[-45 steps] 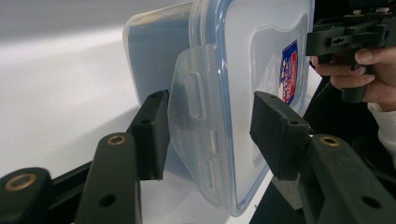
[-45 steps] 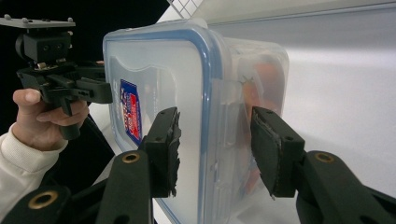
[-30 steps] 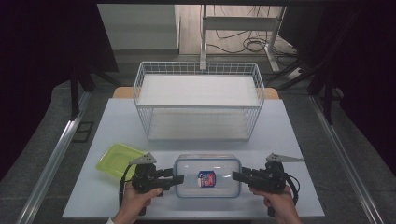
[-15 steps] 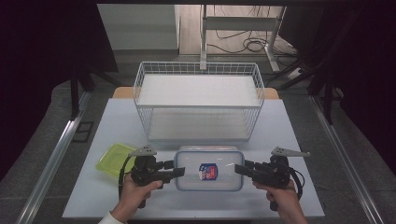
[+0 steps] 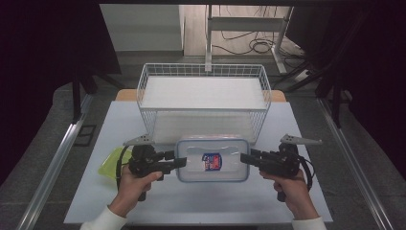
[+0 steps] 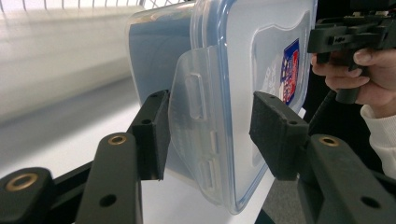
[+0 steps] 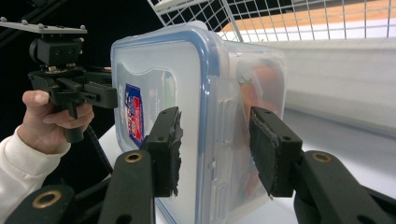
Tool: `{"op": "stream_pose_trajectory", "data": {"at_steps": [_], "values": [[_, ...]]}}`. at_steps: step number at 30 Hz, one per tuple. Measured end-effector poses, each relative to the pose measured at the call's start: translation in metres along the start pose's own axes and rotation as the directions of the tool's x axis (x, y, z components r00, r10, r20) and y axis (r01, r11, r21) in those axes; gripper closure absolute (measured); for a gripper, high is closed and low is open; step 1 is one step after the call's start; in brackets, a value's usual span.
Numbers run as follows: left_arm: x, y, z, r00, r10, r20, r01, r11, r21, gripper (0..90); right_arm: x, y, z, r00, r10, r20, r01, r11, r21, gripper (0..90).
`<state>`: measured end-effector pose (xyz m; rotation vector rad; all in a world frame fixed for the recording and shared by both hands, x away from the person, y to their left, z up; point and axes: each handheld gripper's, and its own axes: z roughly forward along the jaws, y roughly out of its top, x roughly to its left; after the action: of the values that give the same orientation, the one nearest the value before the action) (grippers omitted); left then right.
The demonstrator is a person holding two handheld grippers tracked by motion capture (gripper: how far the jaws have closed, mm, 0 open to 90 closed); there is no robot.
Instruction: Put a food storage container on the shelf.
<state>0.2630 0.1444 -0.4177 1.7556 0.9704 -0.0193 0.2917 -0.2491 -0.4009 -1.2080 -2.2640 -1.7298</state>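
Both tools, left [image 5: 181,161] and right [image 5: 245,158], clamp half-closed on the box [image 5: 212,160] ends; keep it level and pressure even while lifting it toward the basket [image 5: 204,103].

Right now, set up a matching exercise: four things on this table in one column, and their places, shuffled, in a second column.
1. wire basket
2. clear lidded container
3. yellow-green lid
4. left tool

a. at the container's left end
b. far half of the table
c. between the two tools
d. near-left of the table, beside the left hand

Pairs: 1-b, 2-c, 3-d, 4-a
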Motion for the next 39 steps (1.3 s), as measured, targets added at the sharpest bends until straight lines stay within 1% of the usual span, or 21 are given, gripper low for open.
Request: {"op": "stream_pose_trajectory", "data": {"at_steps": [2, 4, 5, 7, 8, 10, 12, 16, 17, 19, 23, 26, 28, 29, 30, 31, 32, 33, 34, 37, 39], "values": [[-0.002, 0.009, -0.003, 0.9998, 0.014, -0.01, -0.014, 0.9999, -0.008, 49.1, 0.0, 0.004, 0.0, 1.0, 0.001, -0.005, -0.001, 1.0, -0.003, 55.0], [-0.003, 0.012, -0.004, 0.9997, 0.022, -0.014, -0.022, 0.9997, -0.009, 49.1, -0.001, 0.008, 0.0, 1.0, -0.002, -0.01, 0.002, 1.0, -0.005, 55.0], [-0.003, 0.018, -0.005, 0.9995, 0.026, -0.016, -0.027, 0.9995, -0.014, 49.1, -0.001, 0.01, 0.0, 0.9999, -0.002, -0.011, 0.002, 1.0, -0.009, 55.0], [-0.003, 0.022, -0.005, 0.9995, 0.029, -0.016, -0.029, 0.9995, -0.016, 49.1, -0.001, 0.012, 0.0, 0.9999, -0.006, -0.012, 0.006, 1.0, -0.013, 55.0], [-0.003, 0.028, -0.007, 0.9992, 0.036, -0.018, -0.036, 0.9992, -0.019, 49.2, -0.001, 0.019, 0.0, 0.9999, -0.009, -0.01, 0.009, 1.0, -0.018, 54.9], [-0.003, 0.031, -0.008, 0.999, 0.04, -0.019, -0.04, 0.999, -0.021, 49.2, -0.001, 0.021, 0.0, 0.9999, -0.012, -0.009, 0.012, 1.0, -0.019, 54.9], [-0.003, 0.042, -0.012, 0.9984, 0.052, -0.023, -0.052, 0.9982, -0.03, 49.2, 0.001, 0.031, 0.001, 0.9998, -0.019, -0.011, 0.019, 1.0, -0.023, 54.8], [-0.003, 0.051, -0.016, 0.9975, 0.065, -0.027, -0.066, 0.9969, -0.044, 49.1, 0.005, 0.046, 0.001, 0.9993, -0.037, -0.01, 0.037, 0.999, -0.034, 54.8], [-0.003, 0.057, -0.019, 0.9971, 0.07, -0.029, -0.071, 0.996, -0.053, 49.2, 0.006, 0.049, 0.002, 0.999, -0.044, -0.009, 0.043, 0.998, -0.037, 54.8], [-0.002, 0.061, -0.021, 0.9969, 0.072, -0.031, -0.074, 0.9955, -0.06, 49.1, 0.007, 0.053, 0.002, 0.9988, -0.047, -0.01, 0.047, 0.998, -0.038, 54.8], [-0.002, 0.071, -0.026, 0.9965, 0.076, -0.034, -0.078, 0.9943, -0.073, 49.2, 0.012, 0.069, 0.004, 0.9978, -0.066, -0.005, 0.066, 0.997, -0.043, 54.6], [0.0, 0.077, -0.028, 0.9964, 0.078, -0.034, -0.081, 0.9934, -0.082, 49.2, 0.013, 0.075, 0.004, 0.9975, -0.071, -0.004, 0.071, 0.997, -0.042, 54.7], [0.002, 0.082, -0.029, 0.9961, 0.082, -0.034, -0.085, 0.9928, -0.085, 49.2, 0.014, 0.085, 0.006, 0.9966, -0.082, 0.002, 0.082, 0.996, -0.041, 54.6], [0.003, 0.084, -0.03, 0.9961, 0.081, -0.034, -0.084, 0.9925, -0.089, 49.2, 0.014, 0.085, 0.006, 0.9966, -0.082, 0.002, 0.082, 0.996, -0.041, 54.6], [0.004, 0.09, -0.031, 0.9958, 0.085, -0.036, -0.088, 0.9918, -0.093, 49.1, 0.015, 0.091, 0.007, 0.9961, -0.089, 0.003, 0.089, 0.995, -0.043, 54.5], [0.004, 0.09, -0.031, 0.9958, 0.085, -0.036, -0.088, 0.9918, -0.093, 49.1, 0.015, 0.091, 0.007, 0.9961, -0.089, 0.003, 0.089, 0.995, -0.043, 54.5], [0.004, 0.093, -0.032, 0.9956, 0.086, -0.037, -0.089, 0.9915, -0.095, 49.2, 0.016, 0.098, 0.008, 0.9955, -0.095, 0.006, 0.095, 0.995, -0.043, 54.5], [0.005, 0.096, -0.033, 0.9952, 0.09, -0.039, -0.093, 0.9907, -0.1, 49.2, 0.016, 0.098, 0.008, 0.9955, -0.095, 0.006, 0.095, 0.995, -0.043, 54.5], [0.005, 0.101, -0.034, 0.9949, 0.092, -0.041, -0.096, 0.9901, -0.102, 49.2, 0.017, 0.105, 0.009, 0.9945, -0.104, 0.006, 0.104, 0.994, -0.045, 54.4], [0.007, 0.107, -0.035, 0.9948, 0.092, -0.044, -0.097, 0.9897, -0.105, 49.2, 0.016, 0.113, 0.01, 0.9939, -0.11, 0.007, 0.11, 0.993, -0.047, 54.4], [0.011, 0.116, -0.035, 0.9949, 0.089, -0.048, -0.094, 0.9892, -0.113, 49.1, 0.014, 0.122, 0.013, 0.9937, -0.112, 0.007, 0.112, 0.993, -0.046, 54.3]]}}
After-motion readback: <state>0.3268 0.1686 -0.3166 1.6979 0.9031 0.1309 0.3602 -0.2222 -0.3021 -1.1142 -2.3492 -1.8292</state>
